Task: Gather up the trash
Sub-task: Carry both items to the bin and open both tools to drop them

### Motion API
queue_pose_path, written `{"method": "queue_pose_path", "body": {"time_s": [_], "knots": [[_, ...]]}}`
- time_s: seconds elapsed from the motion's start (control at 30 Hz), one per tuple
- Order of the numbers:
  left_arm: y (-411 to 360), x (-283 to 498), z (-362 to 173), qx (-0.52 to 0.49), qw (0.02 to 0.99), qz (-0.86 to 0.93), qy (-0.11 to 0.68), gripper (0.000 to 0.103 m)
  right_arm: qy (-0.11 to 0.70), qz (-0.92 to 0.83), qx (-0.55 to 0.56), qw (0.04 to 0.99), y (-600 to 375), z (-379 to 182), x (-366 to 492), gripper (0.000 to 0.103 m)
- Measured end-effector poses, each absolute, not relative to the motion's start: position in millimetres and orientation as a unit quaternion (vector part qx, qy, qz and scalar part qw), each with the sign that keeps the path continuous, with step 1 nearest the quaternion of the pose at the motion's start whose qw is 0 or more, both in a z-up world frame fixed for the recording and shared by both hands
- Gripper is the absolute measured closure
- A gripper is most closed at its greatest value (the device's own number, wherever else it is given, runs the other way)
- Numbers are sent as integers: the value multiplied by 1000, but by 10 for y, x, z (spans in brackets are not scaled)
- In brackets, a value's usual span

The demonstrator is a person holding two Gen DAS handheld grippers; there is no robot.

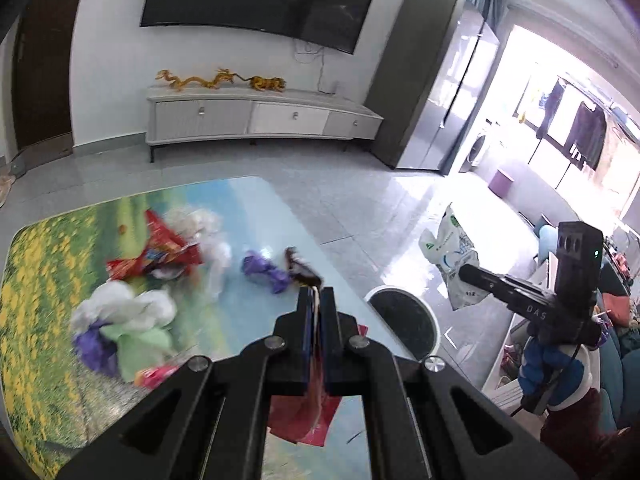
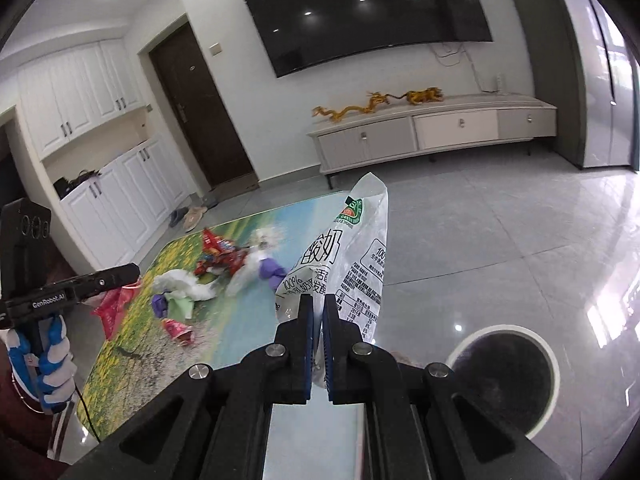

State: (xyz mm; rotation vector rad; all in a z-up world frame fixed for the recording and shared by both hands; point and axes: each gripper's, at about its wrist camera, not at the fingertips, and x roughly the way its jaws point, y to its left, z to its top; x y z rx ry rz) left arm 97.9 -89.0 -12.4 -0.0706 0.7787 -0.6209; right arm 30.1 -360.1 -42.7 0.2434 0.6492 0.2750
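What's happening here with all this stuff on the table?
A person is clearing trash off a table with a pair of tongs in each hand. The left tongs are shut on a red wrapper. The right tongs are shut on a white yogurt pouch, held up near a round bin on the floor. More crumpled wrappers and tissues lie on the table, not yet collected.

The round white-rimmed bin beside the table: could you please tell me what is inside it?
Inside the bin only a dark interior shows, with no trash I can make out. The right gripper, shut on the white yogurt bag, hides its near edge.
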Motion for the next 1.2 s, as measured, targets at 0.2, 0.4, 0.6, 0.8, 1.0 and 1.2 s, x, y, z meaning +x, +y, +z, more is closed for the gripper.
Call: {"method": "queue_pose_path", "body": {"time_s": [0.2, 0.4, 0.6, 0.8, 1.0, 1.2], "knots": [[-2230, 1287, -68, -10, 847, -370, 382, 99, 330, 56, 163, 928, -4467, -658, 258, 98], [-3312, 1605, -492, 6, 818, -385, 426, 98, 368, 15, 199, 908, -4998, -1063, 399, 98], [-3966, 1893, -1074, 4, 783, -396, 480, 77, 400, -16, 216, 890, -5332, -1439, 572, 95], [-4064, 2009, -1327, -16, 764, -399, 506, 52, 425, -57, 228, 874, -5518, -1690, 598, 95], [-3683, 1881, -1031, 5, 800, -387, 458, 52, 397, -58, 233, 886, -5472, -1512, 484, 44], [-3023, 1671, -594, 26, 847, -355, 395, 52, 347, -23, 199, 916, -5073, -940, 402, 46]]}}
